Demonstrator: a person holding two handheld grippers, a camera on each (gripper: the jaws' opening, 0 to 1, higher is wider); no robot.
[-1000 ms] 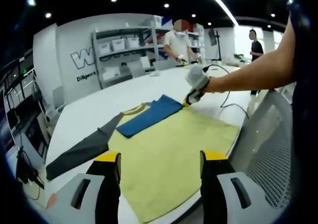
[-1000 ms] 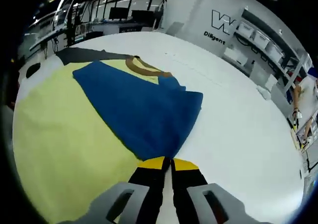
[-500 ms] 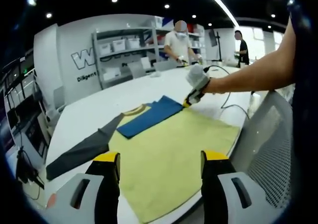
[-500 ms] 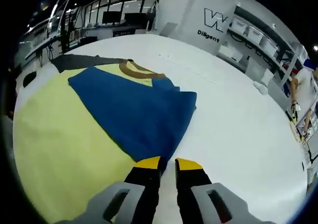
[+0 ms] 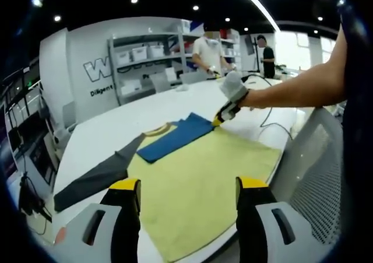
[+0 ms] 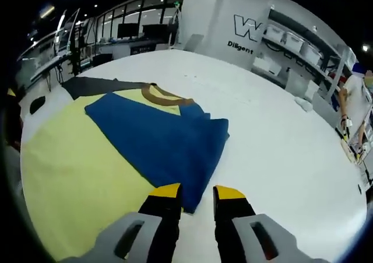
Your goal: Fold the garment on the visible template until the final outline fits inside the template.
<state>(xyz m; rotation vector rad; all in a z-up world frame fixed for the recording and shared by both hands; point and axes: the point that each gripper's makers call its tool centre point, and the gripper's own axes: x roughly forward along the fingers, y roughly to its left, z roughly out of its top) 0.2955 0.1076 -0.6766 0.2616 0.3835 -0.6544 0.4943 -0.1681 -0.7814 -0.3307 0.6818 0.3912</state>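
A garment with a yellow body (image 5: 198,175), a brown collar (image 5: 158,129) and a grey sleeve (image 5: 93,178) lies flat on the white table (image 5: 116,129). Its blue sleeve (image 5: 175,136) is folded across the chest. My left gripper (image 5: 187,187) hovers open over the yellow hem near the table's front edge, holding nothing. In the right gripper view the blue sleeve (image 6: 163,140) spreads over the yellow body (image 6: 76,175), its corner lying just in front of my right gripper (image 6: 197,194), whose jaws stand apart and hold nothing. In the left gripper view the right gripper (image 5: 217,122) sits at that corner.
Shelves with boxes (image 5: 145,56) line the back wall, and a person (image 5: 207,50) stands at the table's far end. A cable (image 5: 271,108) trails across the table. A perforated metal panel (image 5: 326,175) stands at the near right edge. White table (image 6: 280,158) extends beyond the sleeve.
My right gripper has gone from shut on the blue sleeve's corner to open, letting it lie on the garment, and has drawn back a little. The left gripper has stayed put.
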